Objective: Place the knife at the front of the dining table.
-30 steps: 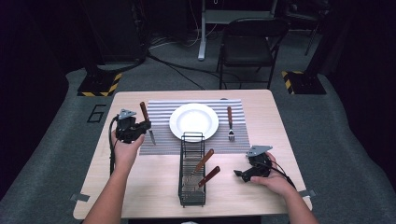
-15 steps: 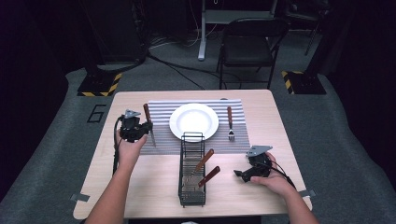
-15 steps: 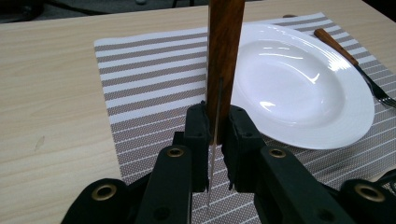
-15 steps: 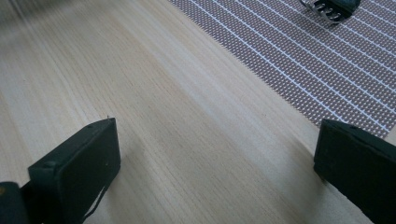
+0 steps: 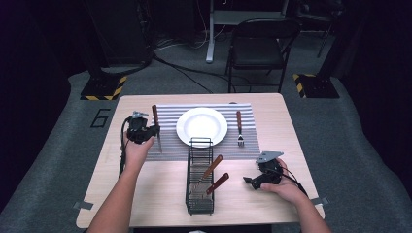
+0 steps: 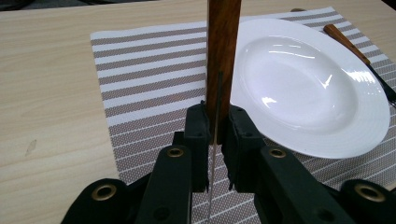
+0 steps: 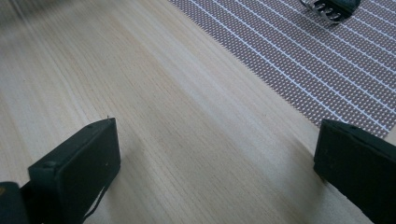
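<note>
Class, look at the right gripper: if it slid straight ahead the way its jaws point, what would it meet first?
Probably the striped placemat: the right gripper, jaws open, faces bare table, then the mat's edge. The fork lies farther on; depth is unclear.

I see the table (image 5: pixel 145 194) carrying a striped placemat (image 5: pixel 170 145) toward its far edge and a wire rack (image 5: pixel 199 204) near its front edge.
</note>
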`<act>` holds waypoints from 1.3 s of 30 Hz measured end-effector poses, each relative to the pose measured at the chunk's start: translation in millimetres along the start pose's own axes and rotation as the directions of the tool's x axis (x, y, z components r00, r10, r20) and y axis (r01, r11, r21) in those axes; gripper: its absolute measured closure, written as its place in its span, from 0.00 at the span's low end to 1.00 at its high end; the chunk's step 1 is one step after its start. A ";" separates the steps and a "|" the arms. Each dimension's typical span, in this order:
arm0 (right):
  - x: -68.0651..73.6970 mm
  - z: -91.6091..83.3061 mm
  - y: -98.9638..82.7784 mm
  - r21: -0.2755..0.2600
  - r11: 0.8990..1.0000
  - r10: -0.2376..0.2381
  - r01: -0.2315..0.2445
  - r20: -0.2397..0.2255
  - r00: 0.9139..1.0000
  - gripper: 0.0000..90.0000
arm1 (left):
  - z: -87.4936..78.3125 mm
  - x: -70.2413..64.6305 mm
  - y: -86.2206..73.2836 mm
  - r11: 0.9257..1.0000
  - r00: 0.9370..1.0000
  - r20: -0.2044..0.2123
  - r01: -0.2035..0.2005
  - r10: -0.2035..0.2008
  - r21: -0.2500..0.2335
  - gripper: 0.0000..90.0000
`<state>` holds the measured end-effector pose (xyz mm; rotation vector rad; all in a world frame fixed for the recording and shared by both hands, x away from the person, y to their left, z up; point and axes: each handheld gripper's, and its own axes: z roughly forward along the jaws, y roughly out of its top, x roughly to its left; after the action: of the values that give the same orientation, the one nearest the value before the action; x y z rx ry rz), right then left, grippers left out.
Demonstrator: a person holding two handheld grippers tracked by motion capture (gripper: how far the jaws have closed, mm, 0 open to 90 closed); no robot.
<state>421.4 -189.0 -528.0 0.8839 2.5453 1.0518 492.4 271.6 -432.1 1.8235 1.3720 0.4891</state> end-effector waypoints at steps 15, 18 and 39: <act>-0.1 0.0 0.0 0.000 1.000 -0.001 0.001 0.000 1.000 0.00 | 24.2 1.1 9.9 0.999 1.000 -0.007 0.014 -0.014 0.031 0.89; -0.1 0.0 0.0 0.000 1.000 0.000 0.000 0.000 1.000 0.00 | 28.5 4.5 9.6 0.999 0.999 -0.007 0.034 -0.034 0.028 0.89; 0.3 0.2 0.1 -0.002 1.000 0.005 -0.005 0.004 1.000 0.00 | 48.6 19.7 5.3 0.987 0.987 0.028 0.159 -0.159 0.006 0.89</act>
<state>421.3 -188.6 -528.1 0.8914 2.5398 1.0534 536.5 271.9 -460.9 1.7005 1.4857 0.3762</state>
